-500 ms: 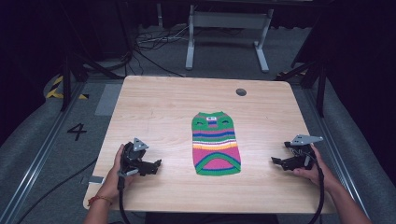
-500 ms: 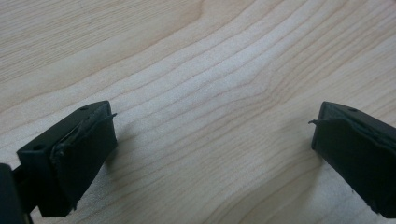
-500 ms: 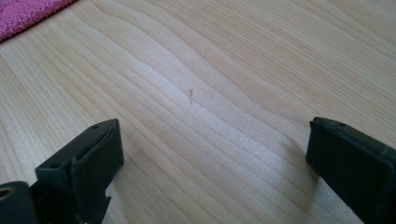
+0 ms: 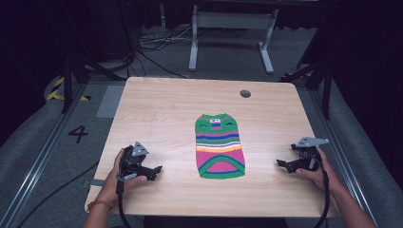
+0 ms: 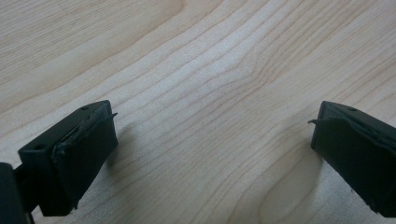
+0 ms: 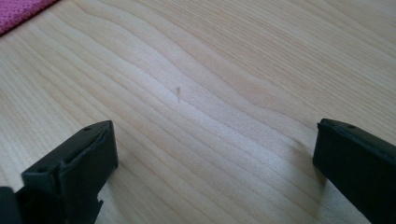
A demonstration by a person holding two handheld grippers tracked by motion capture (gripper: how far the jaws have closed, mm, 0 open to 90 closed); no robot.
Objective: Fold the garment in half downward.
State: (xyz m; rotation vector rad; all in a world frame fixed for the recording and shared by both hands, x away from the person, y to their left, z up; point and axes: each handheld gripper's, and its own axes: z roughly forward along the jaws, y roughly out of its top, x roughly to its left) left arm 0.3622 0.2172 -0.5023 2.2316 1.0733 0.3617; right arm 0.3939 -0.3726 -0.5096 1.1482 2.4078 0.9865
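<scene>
A small striped knitted garment [image 4: 219, 146] is lying flat at the middle of the worktop [image 4: 161, 114], neck end away from the person. The left hand-held gripper [image 4: 153, 170] and the right hand-held gripper [image 4: 283, 164] are resting well apart from it on either side – jaws spread wide, nothing between them. Judging from this, the reach is what is coming: bringing both in low, pinching opposite edges of the cloth – not bunching it
</scene>
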